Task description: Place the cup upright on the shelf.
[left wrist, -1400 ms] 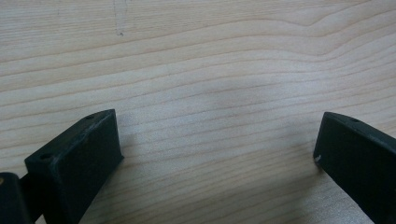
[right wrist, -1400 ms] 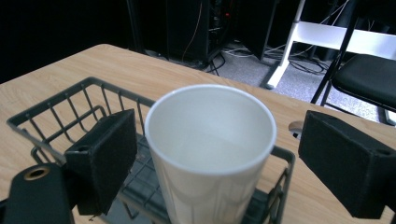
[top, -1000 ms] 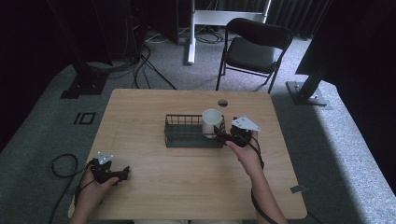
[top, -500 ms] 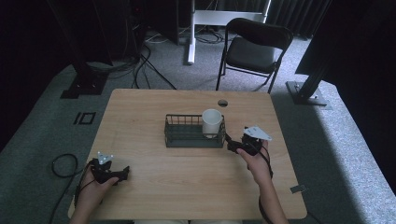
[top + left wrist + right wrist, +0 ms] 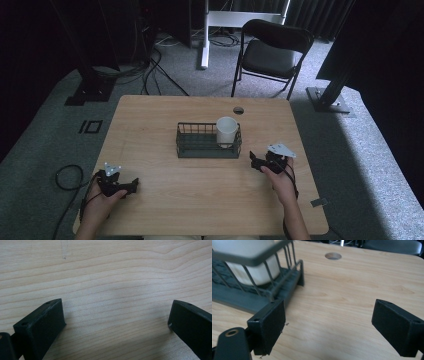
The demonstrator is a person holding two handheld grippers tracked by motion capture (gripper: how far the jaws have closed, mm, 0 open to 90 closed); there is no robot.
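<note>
The left gripper (image 5: pixel 131 186) rests on the bench (image 5: pixel 200 200) at the near edge, fingers apart and empty. The right gripper (image 5: pixel 256 162), fingers also spread with nothing between them, sits just right of the wire basket (image 5: pixel 200 150); swinging left, it could probably knock the basket. The white cup (image 5: pixel 226 131) stands upright in the basket's right end, beyond those fingers.

A light wooden table (image 5: pixel 165 115) carries 1 dark wire basket (image 5: pixel 200 146) near its middle.
</note>
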